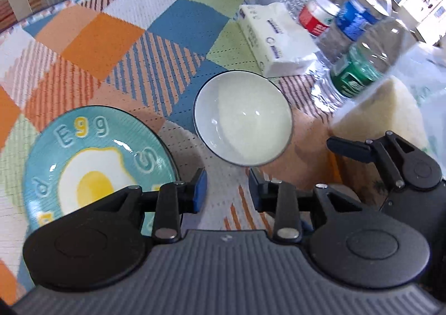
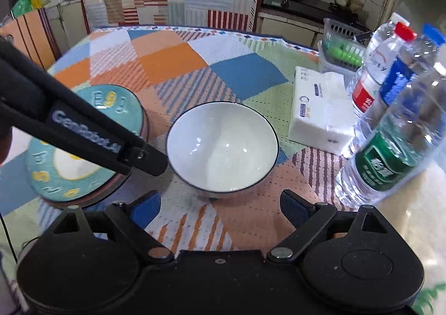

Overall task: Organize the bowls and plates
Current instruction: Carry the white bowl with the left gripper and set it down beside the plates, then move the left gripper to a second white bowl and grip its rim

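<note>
A teal plate (image 1: 92, 164) with a fried-egg picture lies on the checked tablecloth at the lower left. A white bowl (image 1: 242, 119) with a dark rim stands upright just right of it. My left gripper (image 1: 227, 189) hovers over the cloth between plate and bowl, open, with nothing between its blue pads. In the right wrist view the bowl (image 2: 223, 147) sits just ahead of my right gripper (image 2: 221, 203), which is open wide and holds nothing. A black left-gripper finger (image 2: 139, 156) crosses over the plate (image 2: 69, 184) and hides its middle.
A white tissue pack (image 2: 320, 111) lies right of the bowl. Three water bottles (image 2: 390, 133) stand close on the right, with a clear basket (image 2: 343, 44) behind them. The table's far edge (image 2: 195, 29) faces a kitchen counter.
</note>
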A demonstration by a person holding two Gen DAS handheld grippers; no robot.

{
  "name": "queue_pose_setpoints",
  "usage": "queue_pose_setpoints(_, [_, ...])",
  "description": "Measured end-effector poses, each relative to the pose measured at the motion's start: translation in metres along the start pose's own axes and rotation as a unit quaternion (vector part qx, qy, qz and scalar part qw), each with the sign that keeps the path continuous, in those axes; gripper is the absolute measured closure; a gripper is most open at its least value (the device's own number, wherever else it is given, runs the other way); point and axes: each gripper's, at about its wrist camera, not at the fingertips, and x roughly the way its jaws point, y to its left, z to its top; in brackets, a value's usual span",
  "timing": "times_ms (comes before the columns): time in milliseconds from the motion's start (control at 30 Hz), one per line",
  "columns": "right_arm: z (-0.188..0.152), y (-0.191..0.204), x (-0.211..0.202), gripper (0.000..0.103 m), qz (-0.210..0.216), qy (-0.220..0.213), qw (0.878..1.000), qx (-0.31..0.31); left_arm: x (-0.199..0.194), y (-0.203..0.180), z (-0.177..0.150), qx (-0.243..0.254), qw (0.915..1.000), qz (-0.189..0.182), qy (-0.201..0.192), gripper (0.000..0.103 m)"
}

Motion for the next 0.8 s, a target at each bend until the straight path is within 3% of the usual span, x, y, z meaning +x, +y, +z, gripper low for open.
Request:
queue_pose_setpoints(233, [-0.011,0.004,-0.051,0.008,-0.003,-0.02,1.0,-0.001,-0.063,-0.018,-0.017,0.038,0.9983,0.028,-0.032,0.062])
queue_pose_setpoints(433, [-0.021,0.003,-0.09,0.008,-0.018,-0.022,1.0,0.012,-0.106,-0.034,-0.04,0.079,0.9953,0.029,-0.049,0.055])
queue_pose_setpoints(633, [-0.038,0.01,-0.124,0.008,-0.02,-0.041,0.999,0.007,-0.117,-0.053,-0.055,0.106,0.9927,0.039,-0.043,0.05])
queue_pose_setpoints(800, [-0.05,0.019,-0.141,0.008,-0.012,-0.047,0.999,-0.008,-0.122,-0.068,-0.065,0.125,0.9909,0.023,-0.044,0.044])
